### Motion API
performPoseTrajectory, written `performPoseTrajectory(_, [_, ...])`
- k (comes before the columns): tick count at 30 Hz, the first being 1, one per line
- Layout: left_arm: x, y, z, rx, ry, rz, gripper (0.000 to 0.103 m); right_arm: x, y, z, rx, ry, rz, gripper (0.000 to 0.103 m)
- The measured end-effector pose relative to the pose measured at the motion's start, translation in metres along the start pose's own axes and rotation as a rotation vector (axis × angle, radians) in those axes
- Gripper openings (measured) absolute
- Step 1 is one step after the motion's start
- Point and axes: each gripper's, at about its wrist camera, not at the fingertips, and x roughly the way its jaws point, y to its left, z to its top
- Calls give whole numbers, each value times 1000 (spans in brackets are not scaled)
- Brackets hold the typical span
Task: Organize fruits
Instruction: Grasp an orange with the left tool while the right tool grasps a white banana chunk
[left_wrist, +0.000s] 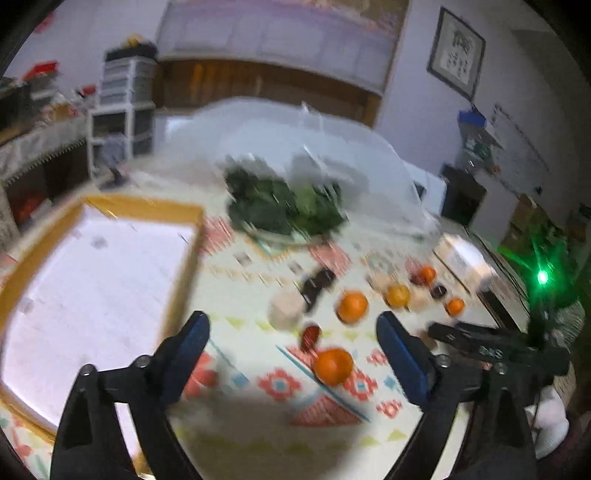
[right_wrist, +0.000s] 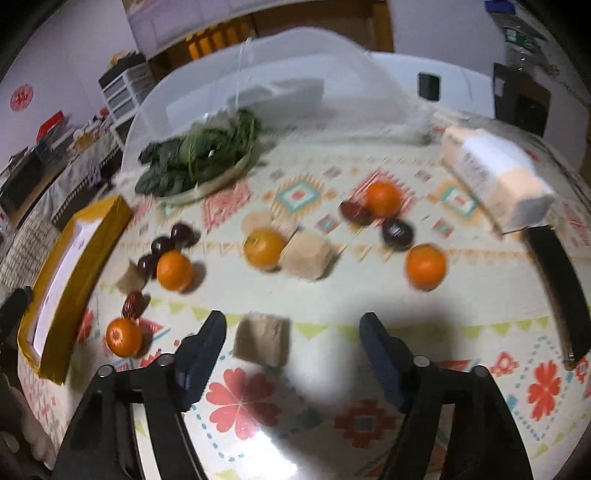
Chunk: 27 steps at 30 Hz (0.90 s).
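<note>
Oranges: five are seen from the right wrist, spread over the table; one (right_wrist: 123, 336) lies near the yellow tray's near corner, one (right_wrist: 174, 270) beside the dark plums, one paler (right_wrist: 264, 247) touching a tan block, one (right_wrist: 383, 198) far back, one (right_wrist: 426, 266) to the right.
Plums: three dark ones (right_wrist: 168, 243) are lined up left of centre; another (right_wrist: 397, 234) lies between the two right-hand oranges.
Red dates: one (right_wrist: 135, 304) lies just behind the nearest orange; another (right_wrist: 355, 212) touches the far orange.
Tan blocks: one (right_wrist: 263, 342) lies on the cloth between the right gripper's fingers, not touched; one (right_wrist: 307, 256) is beside the paler orange; a third (right_wrist: 130, 278) sits by the plums.
Left hand-held gripper (left_wrist: 293, 334): the jaws stand apart above the table, nothing between the pads; an orange (left_wrist: 333, 366) lies on the cloth below the gap.
Right hand-held gripper (right_wrist: 293, 334): the jaws stand apart, nothing gripped.
Tray (left_wrist: 184, 258): yellow-rimmed with a white floor, set at the left of the table.
Greens (right_wrist: 201, 155): a plate of dark leaves is placed at the back, at the edge of a white mesh cover (right_wrist: 295, 74).
Package (right_wrist: 495, 184): a white and cream wrapped pack lies at the far right.
Table (right_wrist: 332, 369): it is covered with a pale patterned cloth.
Sharpness: both views are blurred.
</note>
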Motion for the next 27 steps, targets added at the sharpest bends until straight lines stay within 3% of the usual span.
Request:
performPoseTrajectory(1, [3, -3, -3, 7, 28, -17, 76, 3, 2, -1, 0, 7, 5, 75])
performPoseTrajectory(4, [28, -10, -10, 22, 101, -42, 70, 10, 6, -3, -6, 20, -1, 75])
performPoseTrajectory(11, [58, -21, -17, 52, 175, -38, 70, 15, 14, -6, -52, 14, -37, 75])
performPoseTrajectory(14, [69, -26, -20, 69, 201, -6, 68, 16, 19, -7, -78, 8, -64, 66])
performPoseTrajectory(16, [75, -27, -22, 77, 219, 1, 48, 16, 20, -8, -88, 3, -76, 58])
performPoseTrajectory(18, [79, -28, -24, 75, 236, -17, 35, 15, 19, -8, -85, -3, -74, 53])
performPoseTrajectory(21, [77, -32, -26, 89, 227, -12, 34, 14, 17, -9, -77, -5, -64, 34])
performPoseTrajectory(27, [58, -27, -23, 62, 189, -26, 34, 9, 18, -13, -68, -1, -55, 33])
